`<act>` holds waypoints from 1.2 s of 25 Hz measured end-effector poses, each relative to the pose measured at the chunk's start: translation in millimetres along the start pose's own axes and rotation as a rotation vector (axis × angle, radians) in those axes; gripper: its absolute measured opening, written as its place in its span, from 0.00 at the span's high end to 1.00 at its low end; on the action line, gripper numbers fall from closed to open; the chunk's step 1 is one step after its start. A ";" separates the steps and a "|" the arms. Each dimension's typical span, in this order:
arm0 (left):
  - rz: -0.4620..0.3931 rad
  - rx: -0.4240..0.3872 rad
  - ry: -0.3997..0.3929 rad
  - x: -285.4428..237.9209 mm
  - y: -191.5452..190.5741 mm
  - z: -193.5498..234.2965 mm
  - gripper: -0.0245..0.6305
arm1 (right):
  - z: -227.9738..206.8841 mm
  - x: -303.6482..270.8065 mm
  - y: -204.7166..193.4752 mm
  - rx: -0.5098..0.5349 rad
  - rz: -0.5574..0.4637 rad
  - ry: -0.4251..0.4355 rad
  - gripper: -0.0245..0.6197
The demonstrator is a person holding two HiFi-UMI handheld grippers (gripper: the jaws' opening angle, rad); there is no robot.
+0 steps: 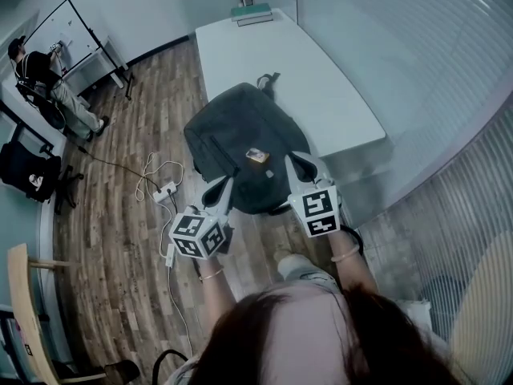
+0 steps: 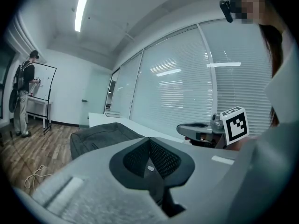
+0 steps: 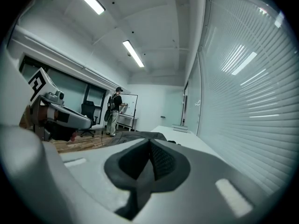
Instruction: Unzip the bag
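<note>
Just ahead of both jaws: the dark bag on the bench.
Both the left gripper and the right gripper have jaws pressed together, empty.

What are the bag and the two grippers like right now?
Bag: lying flat on the table's near end; looks zipped shut, though the zip is hard to see.
Left gripper: shut, nothing between its jaws.
Right gripper: shut, nothing between its jaws.
</note>
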State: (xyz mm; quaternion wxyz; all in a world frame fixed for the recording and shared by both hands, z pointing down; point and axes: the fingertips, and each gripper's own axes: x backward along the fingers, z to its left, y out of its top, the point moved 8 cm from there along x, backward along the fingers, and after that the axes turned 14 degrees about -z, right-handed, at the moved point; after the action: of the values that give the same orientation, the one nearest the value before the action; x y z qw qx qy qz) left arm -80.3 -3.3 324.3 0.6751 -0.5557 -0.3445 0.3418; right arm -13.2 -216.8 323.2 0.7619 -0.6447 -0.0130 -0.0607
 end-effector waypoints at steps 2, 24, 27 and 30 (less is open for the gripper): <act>-0.005 -0.002 0.010 7.3 1.5 -3.7 0.95 | 5.4 7.3 3.9 0.004 -0.004 0.001 0.96; -0.049 -0.035 0.065 73.6 11.5 -54.5 0.95 | 38.7 77.1 23.7 0.021 -0.059 -0.003 0.96; -0.048 -0.027 0.067 82.0 7.1 -60.0 0.95 | 42.4 84.9 23.3 0.023 -0.058 -0.002 0.96; -0.051 -0.021 0.071 88.9 6.2 -61.4 0.95 | 45.8 88.1 25.6 0.034 -0.060 0.004 0.96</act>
State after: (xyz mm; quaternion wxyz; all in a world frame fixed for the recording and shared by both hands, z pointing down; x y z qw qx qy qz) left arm 18.2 41.1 316.9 0.6896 -0.5654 -0.3381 0.3008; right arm 79.7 -174.4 314.5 0.7708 -0.6307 -0.0319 -0.0843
